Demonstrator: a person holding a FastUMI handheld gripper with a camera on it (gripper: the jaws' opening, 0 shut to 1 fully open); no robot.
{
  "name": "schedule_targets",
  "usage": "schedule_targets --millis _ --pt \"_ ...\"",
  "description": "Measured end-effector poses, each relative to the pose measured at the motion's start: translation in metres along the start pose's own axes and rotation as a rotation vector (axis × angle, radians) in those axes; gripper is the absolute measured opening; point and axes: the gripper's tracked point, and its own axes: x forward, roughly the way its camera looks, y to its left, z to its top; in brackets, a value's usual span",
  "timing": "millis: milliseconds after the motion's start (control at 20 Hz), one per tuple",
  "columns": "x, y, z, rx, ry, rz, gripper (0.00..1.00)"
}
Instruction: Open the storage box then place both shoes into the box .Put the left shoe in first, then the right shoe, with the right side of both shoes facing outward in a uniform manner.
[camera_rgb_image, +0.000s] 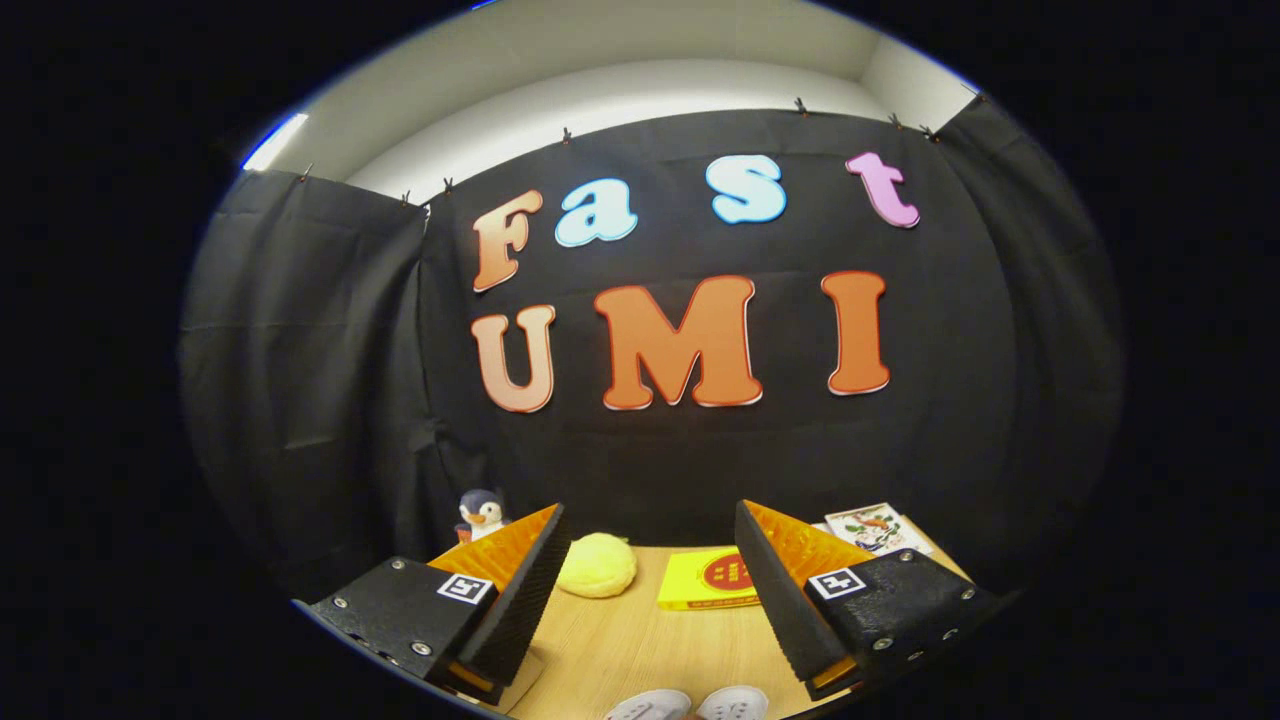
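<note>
The wooden table (640, 640) carries everything here, with the black cloth wall behind it. The gripper (650, 590) hangs above the table, its two fingers spread wide apart and holding nothing. Between the fingers and a little below them, at the near edge of the table, lie the toes of two light-coloured shoes (690, 705), side by side and almost touching. I judge such shoes light, with a soft upper that gives under pressure and a stiffer sole, so a good hold is probably across the heel collar or the side wall near the sole. Beyond the fingers lie a flat yellow box (705, 580) and a yellow plush ball (597, 565); a card with pictures (872, 527) and a small penguin toy (483, 513) stand farther back.
</note>
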Motion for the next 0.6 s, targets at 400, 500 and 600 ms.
schedule_targets --millis 400,500,600 --pt "-0.008 0.076 -0.112 0.112 0.364 0.277 0.97" --pt "-0.015 0.096 -0.144 0.169 0.483 0.343 0.96" --pt "-0.021 0.116 -0.169 0.232 0.586 0.409 0.95"
